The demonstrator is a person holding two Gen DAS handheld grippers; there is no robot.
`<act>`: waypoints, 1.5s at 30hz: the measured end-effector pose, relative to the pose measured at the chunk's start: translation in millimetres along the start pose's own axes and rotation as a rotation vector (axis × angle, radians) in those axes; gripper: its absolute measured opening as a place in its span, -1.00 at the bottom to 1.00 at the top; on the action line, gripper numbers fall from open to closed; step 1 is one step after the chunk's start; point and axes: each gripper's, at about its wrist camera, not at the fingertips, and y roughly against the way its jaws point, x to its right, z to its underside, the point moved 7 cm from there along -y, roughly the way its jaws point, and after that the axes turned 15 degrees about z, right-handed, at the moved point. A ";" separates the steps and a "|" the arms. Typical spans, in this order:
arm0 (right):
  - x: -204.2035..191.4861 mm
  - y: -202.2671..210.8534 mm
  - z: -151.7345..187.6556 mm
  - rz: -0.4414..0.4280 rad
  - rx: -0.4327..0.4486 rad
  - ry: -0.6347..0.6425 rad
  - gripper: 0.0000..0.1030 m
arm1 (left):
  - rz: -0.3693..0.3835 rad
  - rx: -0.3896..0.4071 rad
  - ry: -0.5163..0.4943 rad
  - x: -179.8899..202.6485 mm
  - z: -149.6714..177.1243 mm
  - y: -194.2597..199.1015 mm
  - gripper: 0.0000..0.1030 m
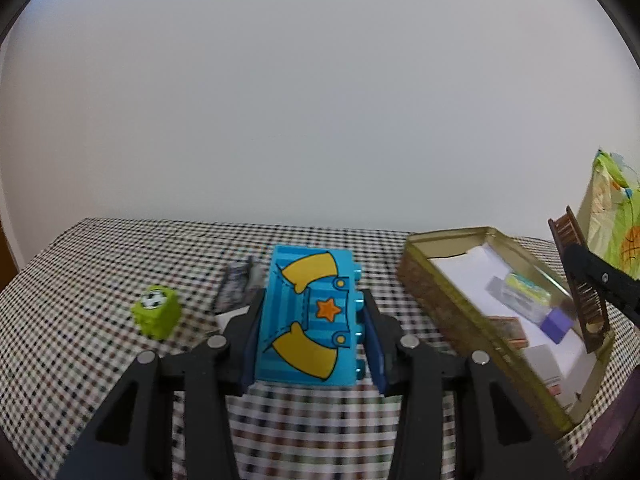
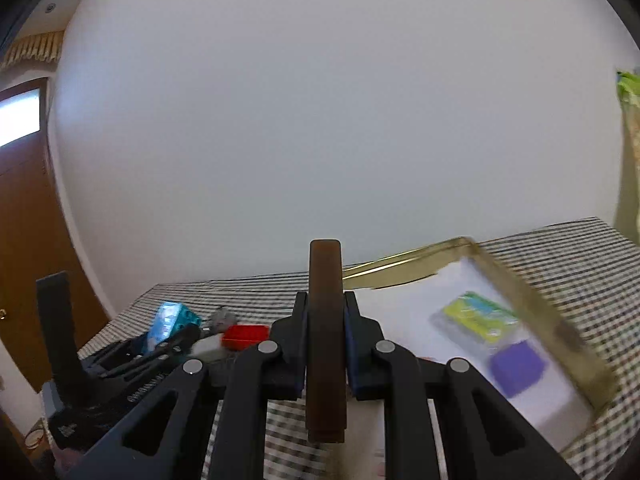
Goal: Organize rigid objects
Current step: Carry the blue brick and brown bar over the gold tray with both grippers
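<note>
Two tongs [image 1: 312, 320] [image 2: 326, 344], each gripping — one block [image 1: 308, 316], one comb [image 2: 326, 336]

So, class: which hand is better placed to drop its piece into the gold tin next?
The right. Its tool holds the brown comb over the gold tin; the left tool's blue brick sits beside it.

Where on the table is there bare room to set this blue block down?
Bare checked cloth lies left of and behind the green cube, and between the blue block and the gold tin. The tin's near end is crowded; white lining shows at its far end.
</note>
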 end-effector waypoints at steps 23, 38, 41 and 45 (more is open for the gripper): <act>115.5 -33.3 -2.6 0.188 -0.089 -0.023 -0.67 | 0.149 -0.108 -0.071 147.0 -11.1 -72.6 -0.17; 94.0 -41.3 7.7 0.188 -0.116 0.053 -0.66 | 0.122 -0.145 -0.147 157.5 -0.3 -76.4 -0.17; 102.3 -40.6 6.6 0.189 -0.121 0.040 -0.66 | 0.120 -0.158 -0.148 155.5 2.1 -81.4 -0.17; 98.6 -31.0 6.1 0.187 -0.123 0.046 -0.66 | 0.115 -0.164 -0.165 154.9 5.1 -82.4 -0.17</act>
